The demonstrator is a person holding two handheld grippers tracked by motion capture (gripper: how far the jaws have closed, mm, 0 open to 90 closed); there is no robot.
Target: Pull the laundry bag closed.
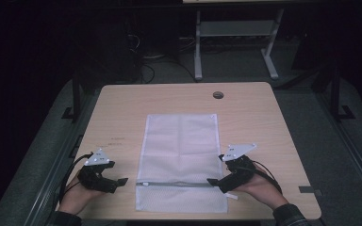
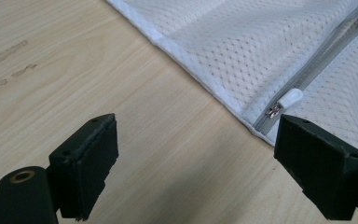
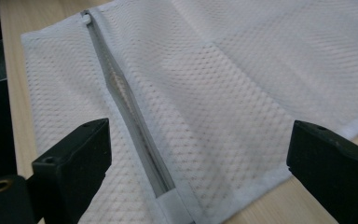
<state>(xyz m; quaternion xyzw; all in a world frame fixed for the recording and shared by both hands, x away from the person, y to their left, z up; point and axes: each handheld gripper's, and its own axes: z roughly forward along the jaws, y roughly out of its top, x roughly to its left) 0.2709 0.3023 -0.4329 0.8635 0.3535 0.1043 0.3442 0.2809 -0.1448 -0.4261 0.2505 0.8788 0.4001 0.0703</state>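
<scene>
Mesh is the hazard here: the white mesh laundry bag (image 1: pixel 181 162) lies flat in the middle of the tabletop (image 1: pixel 264 122), its grey zipper (image 1: pixel 174 184) running across the near end, and nothing holds it down. The left tool (image 1: pixel 122 181) sits released just beside the bag's left edge, its jaws standing wide apart over bare wood, and in the left gripper view the small white zipper pull (image 2: pixel 290 99) lies just ahead of one jaw. The right tool (image 1: pixel 213 181) is likewise released, its jaws spread over the zipper's far end (image 3: pixel 165 189) at the bag's right edge, touching nothing as far as I can tell.

If the work is to run that zipper open, I judge the pull to be the weak point: it is small, lies flat against the cloth, and a closing jaw could pinch mesh along with it or slide off it altogether. Should the right tool fail to clamp the seam end firmly, a tug on the pull would likely drag the whole light bag sideways across the smooth wood instead of moving the slider. Mesh caught under the slider could jam it. A jaw coming down too steeply might also snag the open weave.
</scene>
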